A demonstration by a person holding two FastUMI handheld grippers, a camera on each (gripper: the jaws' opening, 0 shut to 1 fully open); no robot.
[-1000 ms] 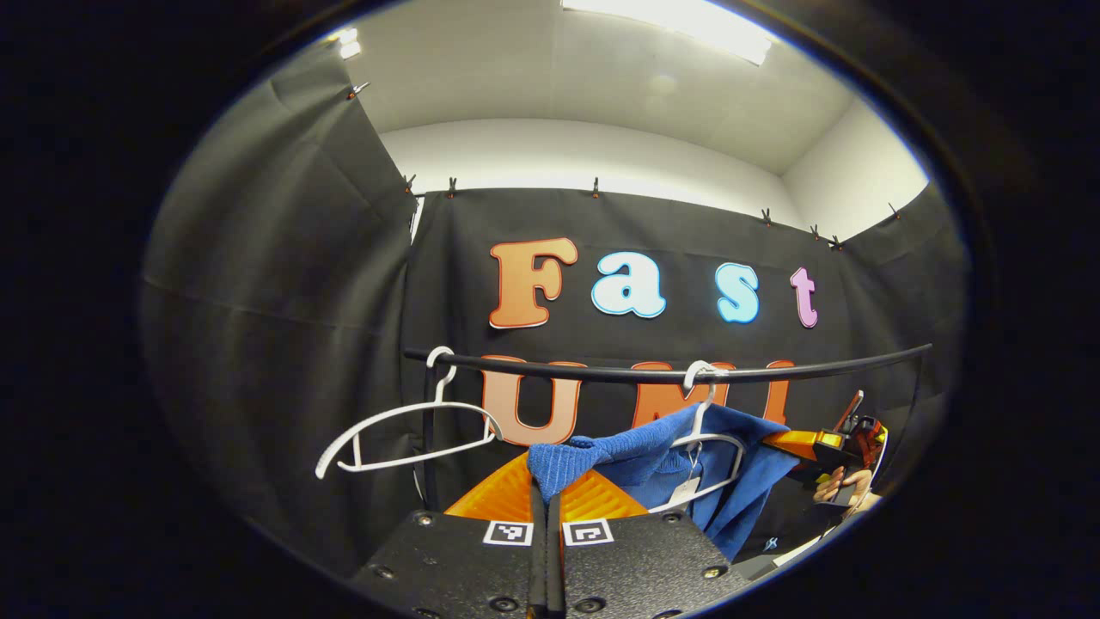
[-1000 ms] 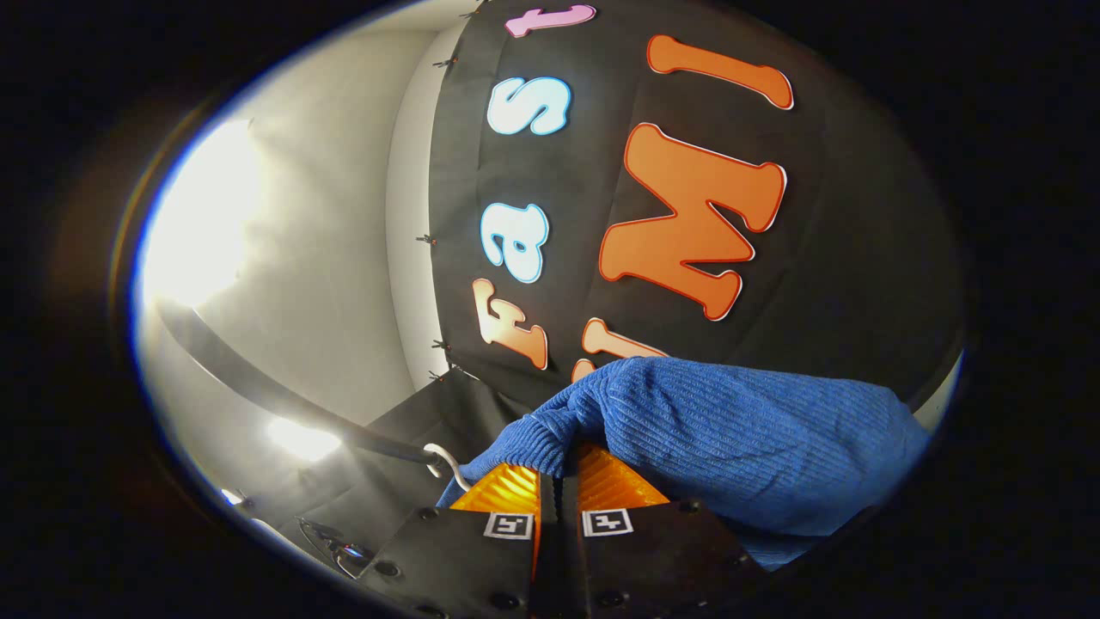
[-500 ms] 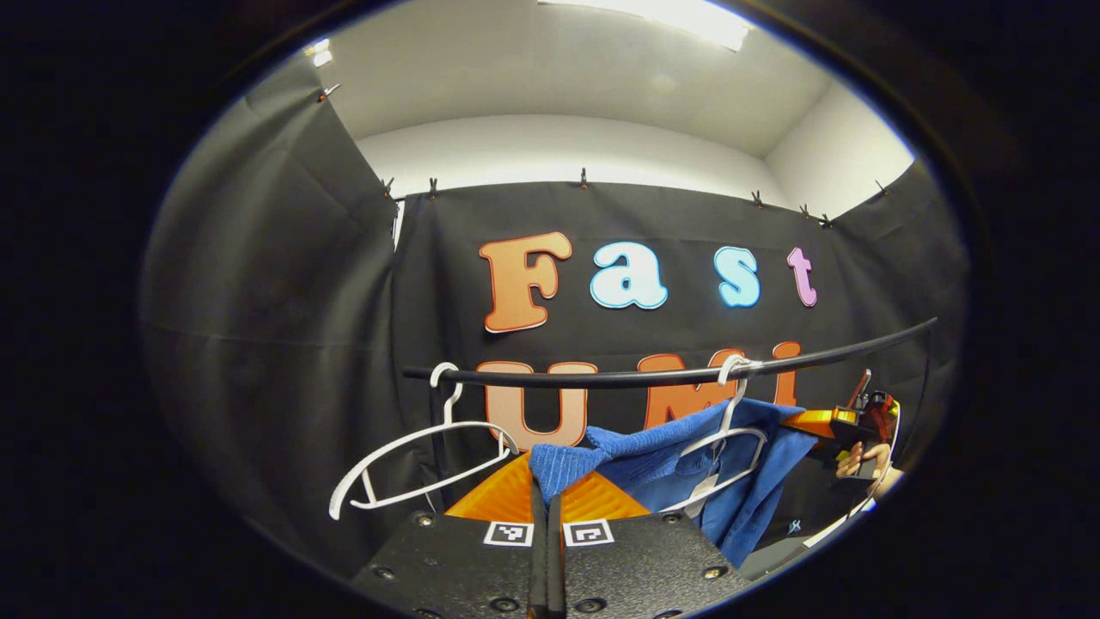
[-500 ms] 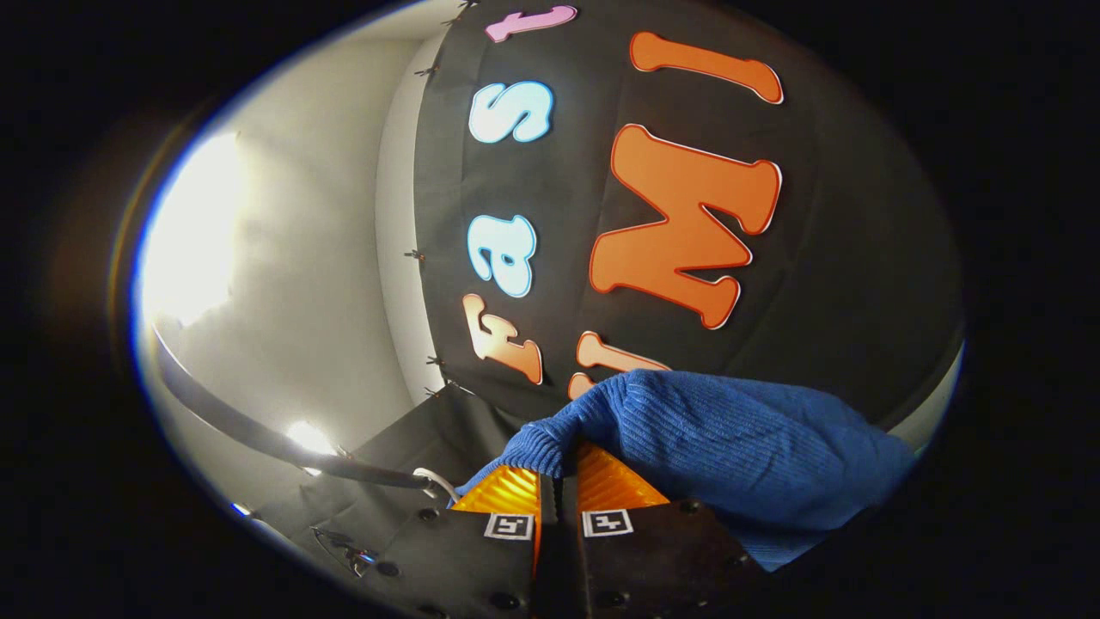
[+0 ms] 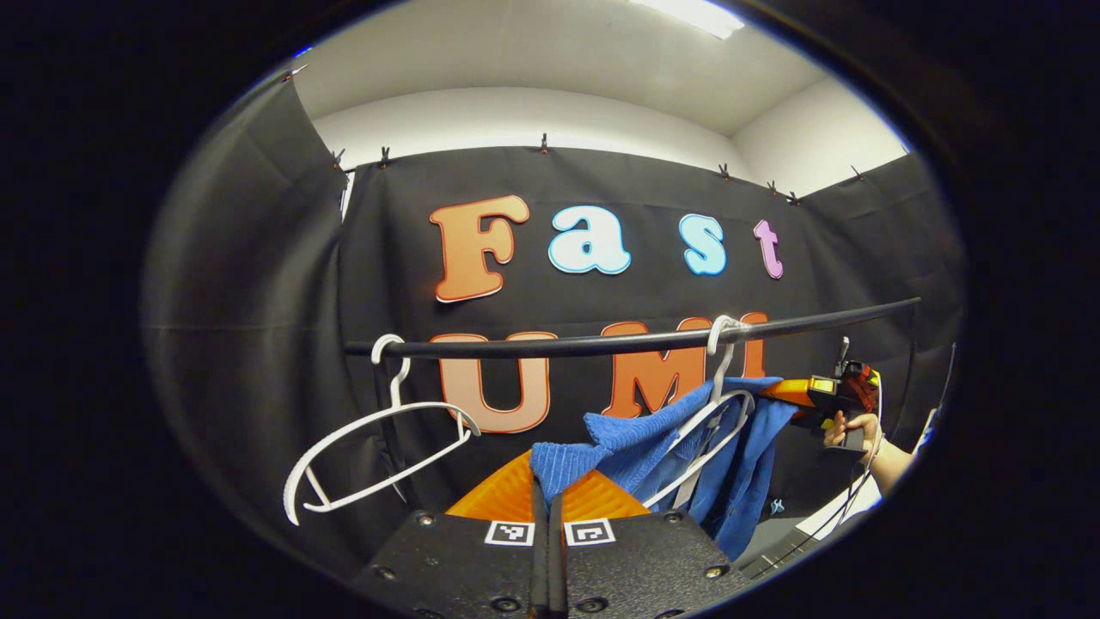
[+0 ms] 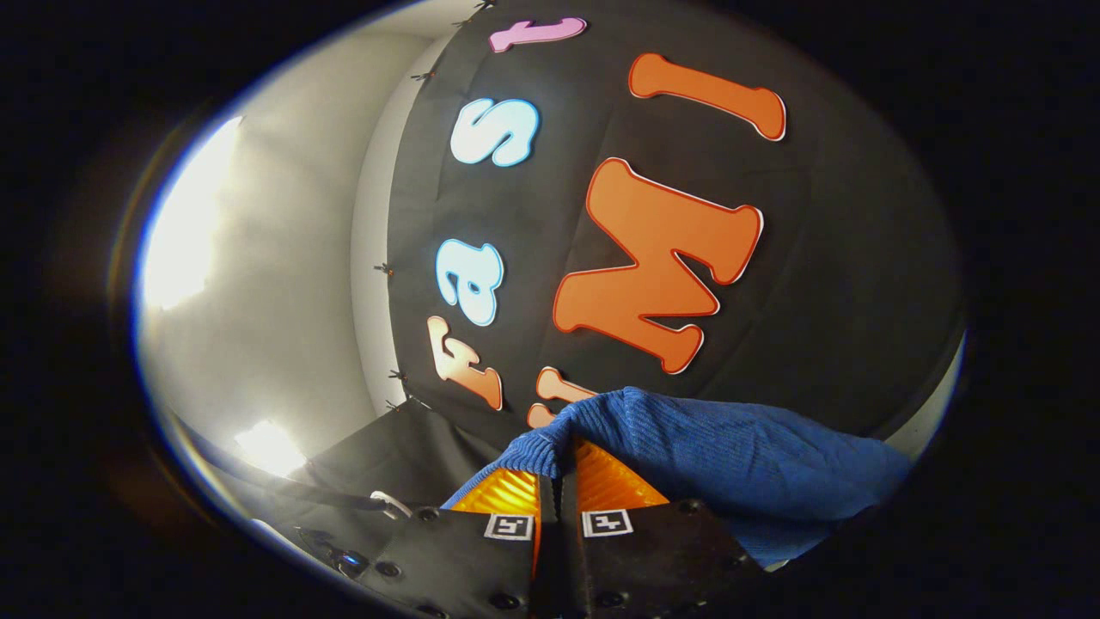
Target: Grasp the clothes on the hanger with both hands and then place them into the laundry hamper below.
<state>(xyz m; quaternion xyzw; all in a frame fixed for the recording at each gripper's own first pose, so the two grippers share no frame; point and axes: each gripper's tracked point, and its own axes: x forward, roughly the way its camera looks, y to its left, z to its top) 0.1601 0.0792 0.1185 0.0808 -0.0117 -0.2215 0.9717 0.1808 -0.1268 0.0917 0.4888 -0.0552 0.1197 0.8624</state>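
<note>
A blue knitted sweater (image 5: 679, 438) hangs between my two grippers, partly off a tilted white hanger (image 5: 713, 421) hooked on the black rail (image 5: 619, 342). My left gripper (image 5: 548, 481) is shut on the sweater's ribbed edge at the bottom of the left gripper view. Farther right in that view my right gripper (image 5: 786, 389), held by a hand (image 5: 846, 427), pinches the other side. In the right gripper view the right gripper (image 6: 554, 468) is shut on a fold of the sweater (image 6: 730, 456), which drapes to the right.
A second, bare white hanger (image 5: 378, 438) hangs at the rail's left end. Black cloth walls stand behind and to the left. In the right gripper view the rail (image 6: 284, 486) and a white hook (image 6: 388, 503) show at lower left.
Both grippers have come down with the sweater: rail and letters sit higher in the left gripper view. The sweater has slid further off its hanger, which tilts more steeply. The bare hanger swung left.
</note>
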